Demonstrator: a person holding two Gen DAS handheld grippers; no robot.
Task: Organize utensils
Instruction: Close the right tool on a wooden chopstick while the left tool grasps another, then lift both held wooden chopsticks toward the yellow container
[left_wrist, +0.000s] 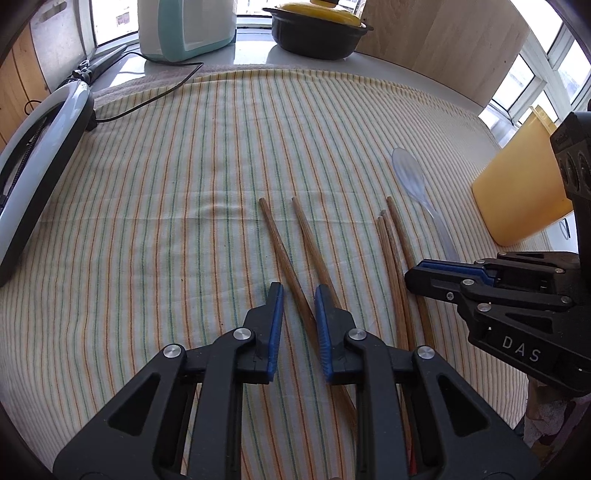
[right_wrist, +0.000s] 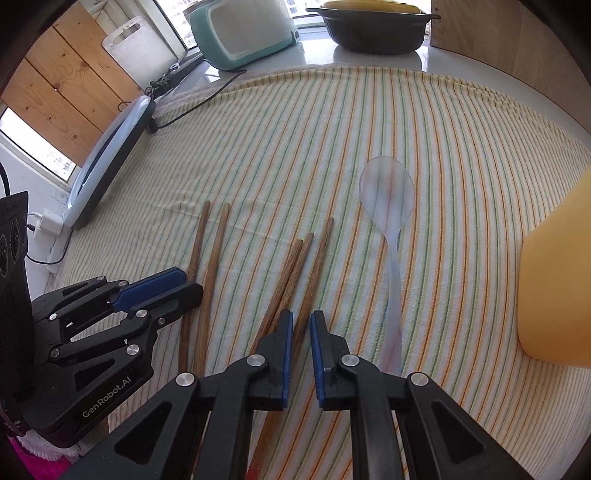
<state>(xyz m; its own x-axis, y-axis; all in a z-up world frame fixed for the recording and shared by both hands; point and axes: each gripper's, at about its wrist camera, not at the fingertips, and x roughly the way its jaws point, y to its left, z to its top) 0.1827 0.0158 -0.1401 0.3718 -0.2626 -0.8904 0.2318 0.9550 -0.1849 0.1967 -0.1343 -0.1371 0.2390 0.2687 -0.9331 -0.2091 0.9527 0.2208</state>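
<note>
Since the chopsticks (right_wrist: 310, 266) are light, stiff and slick, the right gripper (right_wrist: 302, 325) clamps one near its middle; the left gripper (left_wrist: 298, 295) clamps another

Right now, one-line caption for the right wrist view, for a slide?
Right gripper closed on a wooden chopstick on striped cloth, translucent spoon alongside.

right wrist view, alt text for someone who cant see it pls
The right gripper closes narrow jaws on one of three wooden chopsticks on a striped cloth. A translucent spoon lies to its right; the left gripper is at a second chopstick pair.
</note>
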